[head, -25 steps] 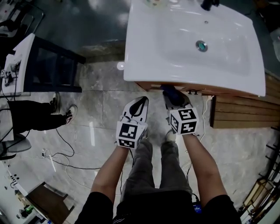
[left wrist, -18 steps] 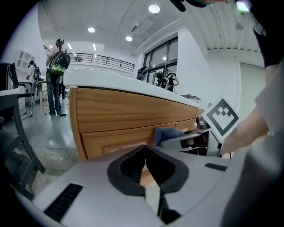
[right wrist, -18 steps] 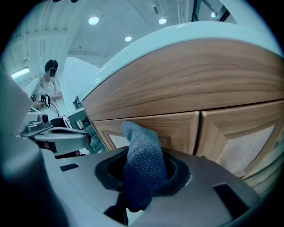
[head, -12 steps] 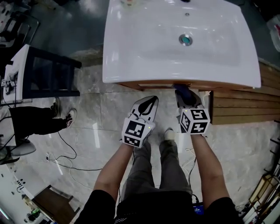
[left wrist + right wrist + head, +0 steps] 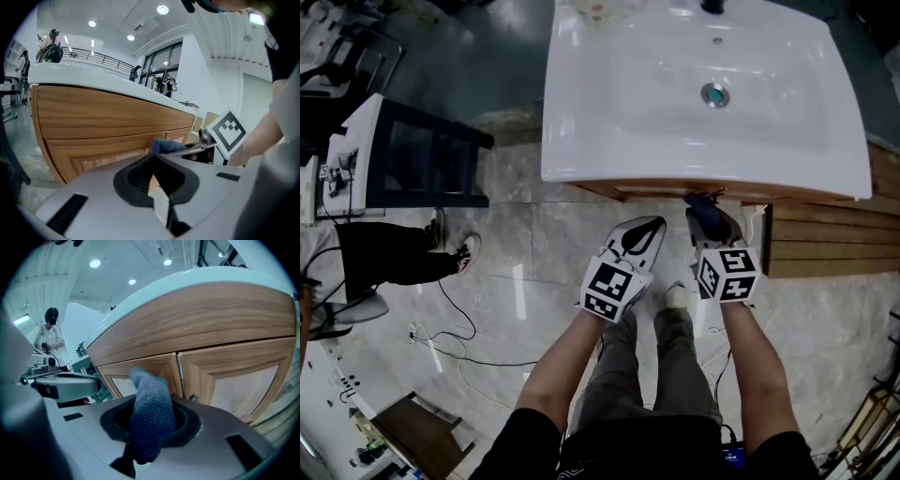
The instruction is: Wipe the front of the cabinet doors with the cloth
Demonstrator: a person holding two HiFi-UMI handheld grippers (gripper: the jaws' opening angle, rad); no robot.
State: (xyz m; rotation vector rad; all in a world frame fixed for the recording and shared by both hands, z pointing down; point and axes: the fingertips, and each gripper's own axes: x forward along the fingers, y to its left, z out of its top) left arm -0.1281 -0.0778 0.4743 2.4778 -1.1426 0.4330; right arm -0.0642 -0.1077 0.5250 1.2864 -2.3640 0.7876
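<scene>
Head view: A white washbasin overhangs a wooden cabinet, of which only a thin brown strip shows below the rim. The person stands on the grey tiled floor just in front of it, with both arms extended. The left gripper points toward the cabinet but stands apart from it. The right gripper is up close under the basin edge, with a dark blue cloth at its tip. To the person's right of the cabinet lies a slatted wooden panel. On the far left are a dark stand, loose cables and the legs of a second person.

Left gripper view: The jaws are pressed together with nothing between them. Beyond them is the cabinet's wooden front. The cloth and the marker cube of the right gripper appear just past the jaw tips, to the right.

Right gripper view: The jaws are clamped on the cloth, which stands up out of them as a folded, upright wad. The two cabinet doors lie straight ahead, closed, with the seam between them just right of the cloth. The top of the cloth overlaps the left door in this view; I cannot tell whether it touches the wood. The left gripper is low at the left edge.
</scene>
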